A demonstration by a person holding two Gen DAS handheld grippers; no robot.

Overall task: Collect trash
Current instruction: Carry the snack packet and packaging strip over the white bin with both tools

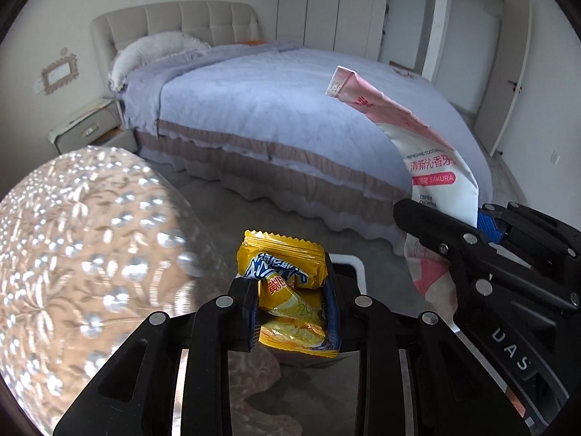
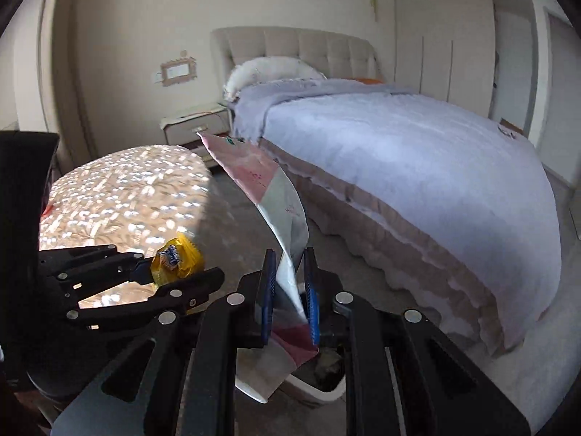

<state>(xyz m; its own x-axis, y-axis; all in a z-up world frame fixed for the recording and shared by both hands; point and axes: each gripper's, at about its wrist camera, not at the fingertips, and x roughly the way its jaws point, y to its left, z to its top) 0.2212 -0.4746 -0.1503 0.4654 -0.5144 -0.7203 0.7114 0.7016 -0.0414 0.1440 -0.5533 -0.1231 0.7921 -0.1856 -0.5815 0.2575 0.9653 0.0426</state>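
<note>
My left gripper (image 1: 292,290) is shut on a crumpled yellow snack wrapper (image 1: 283,265), which sticks up between its blue pads. In the right wrist view the same gripper (image 2: 170,269) and wrapper (image 2: 178,256) show at the left. My right gripper (image 2: 290,290) is shut on a flattened pink and white toothpaste tube (image 2: 283,214), whose crimped end points up and away. From the left wrist view, that gripper (image 1: 479,219) and tube (image 1: 421,145) are at the right. A white bin (image 2: 326,394) with dark contents sits on the floor just below both grippers, and its rim (image 1: 357,267) peeks out behind the left fingers.
A bed with a lavender cover (image 1: 276,98) fills the middle and right. A round stool with a beige patterned top (image 1: 80,247) stands close on the left, lit by speckled sun. A nightstand (image 2: 196,123) stands by the headboard. Grey floor runs between stool and bed.
</note>
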